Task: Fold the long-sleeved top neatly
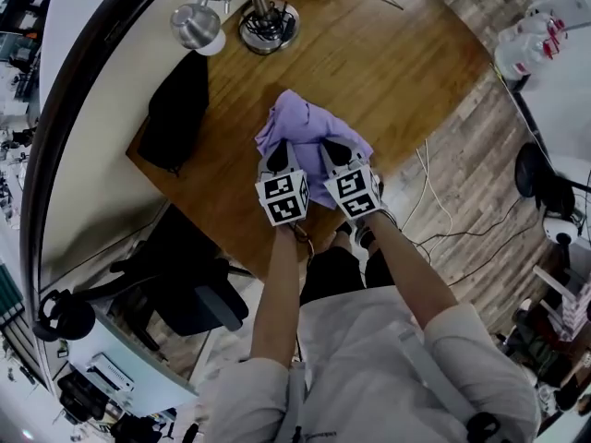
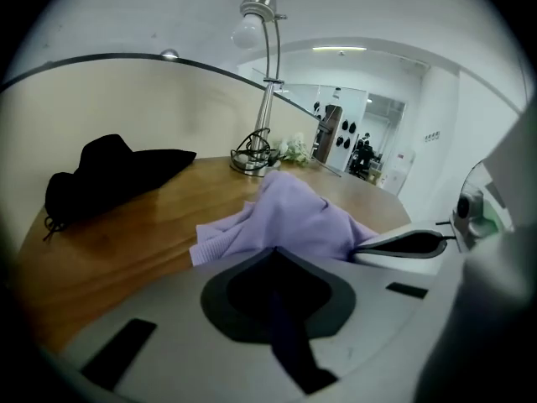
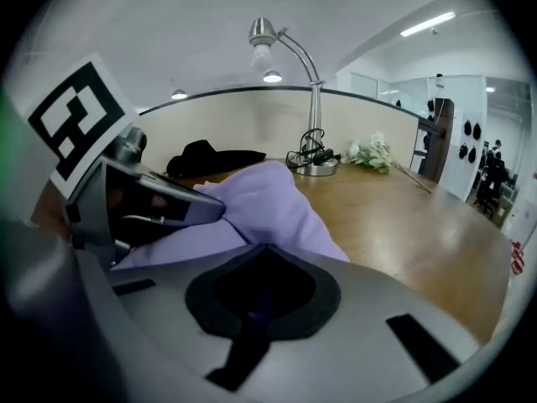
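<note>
Head view: the lilac top [image 1: 300,123] lies bunched near the front edge of the wooden surface [image 1: 397,63]. The left gripper [image 1: 277,155] and right gripper [image 1: 334,150] sit side by side at its near hem. A black cloth [image 1: 175,109] lies off to the left, and a lamp [image 1: 199,24] stands at the far edge.

Left gripper view: the fingers are closed tight on the top's fabric, which heaps up just ahead of them. The right gripper touches the heap at the right.

Right gripper view: the fingers are pinched together on a fold of the top. The left gripper is close beside it, at the left.
</note>
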